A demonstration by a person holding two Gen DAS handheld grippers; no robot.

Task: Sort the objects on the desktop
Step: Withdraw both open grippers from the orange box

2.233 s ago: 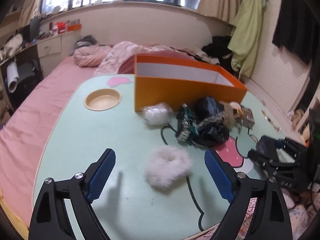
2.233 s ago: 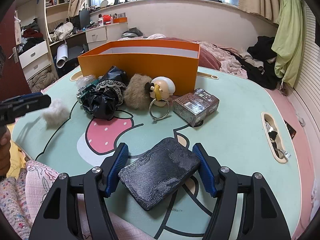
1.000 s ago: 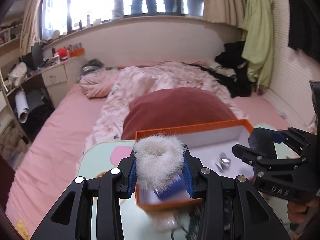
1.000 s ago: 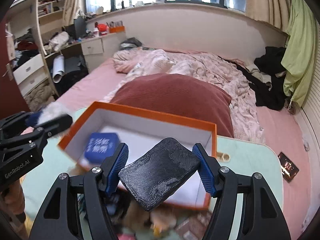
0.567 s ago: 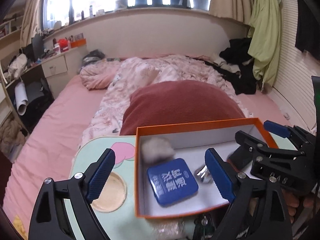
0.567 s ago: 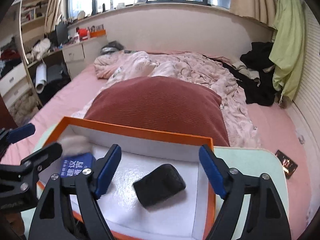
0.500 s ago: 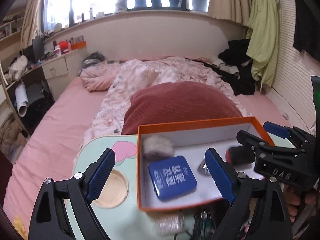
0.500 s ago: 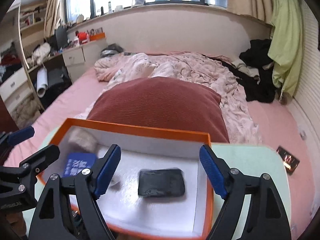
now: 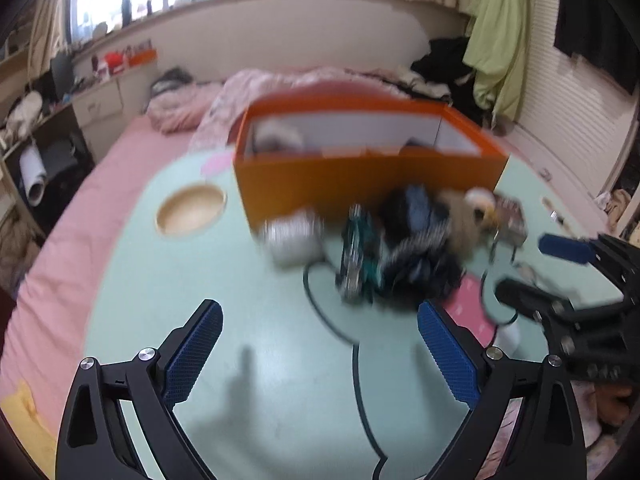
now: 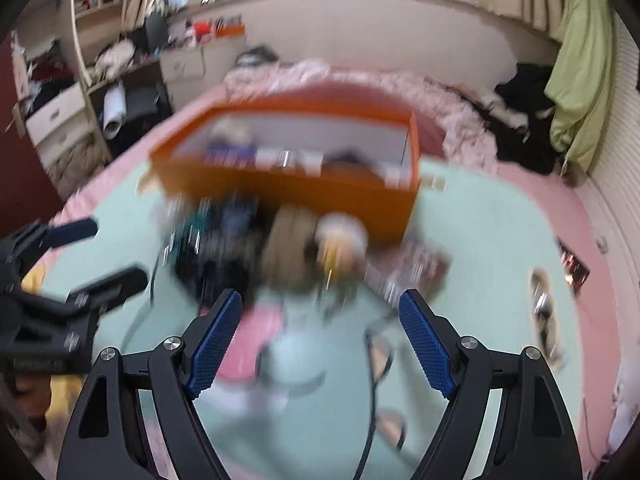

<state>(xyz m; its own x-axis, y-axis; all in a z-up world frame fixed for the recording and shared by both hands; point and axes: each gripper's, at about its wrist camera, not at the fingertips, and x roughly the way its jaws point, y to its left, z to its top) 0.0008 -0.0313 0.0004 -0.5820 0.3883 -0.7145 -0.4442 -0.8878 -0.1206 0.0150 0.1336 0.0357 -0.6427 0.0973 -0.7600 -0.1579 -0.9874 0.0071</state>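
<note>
Both views are motion-blurred. The orange box [image 9: 368, 168] stands at the back of the mint table [image 9: 224, 312]; a white fluffy ring [image 9: 276, 136] and a dark pouch [image 10: 348, 160] lie inside it. In front of the box is a pile: a silvery bundle [image 9: 292, 236], a green item [image 9: 356, 256], black lace fabric [image 9: 420, 264] and a brown furry ball [image 10: 292, 252]. My left gripper [image 9: 320, 356] is open and empty above the near table. My right gripper [image 10: 320, 340] is open and empty before the pile; it also shows in the left wrist view [image 9: 540, 268].
A round tan cup recess [image 9: 190, 210] sits in the table left of the box. A small dark box [image 10: 412, 268] lies right of the pile. A slot with small items [image 10: 544, 312] is at the table's right edge. The pink bed [image 9: 120, 168] surrounds the table.
Both grippers have dropped back from above the box to low over the near table. The white ring and the dark pouch, released earlier, stay in the box.
</note>
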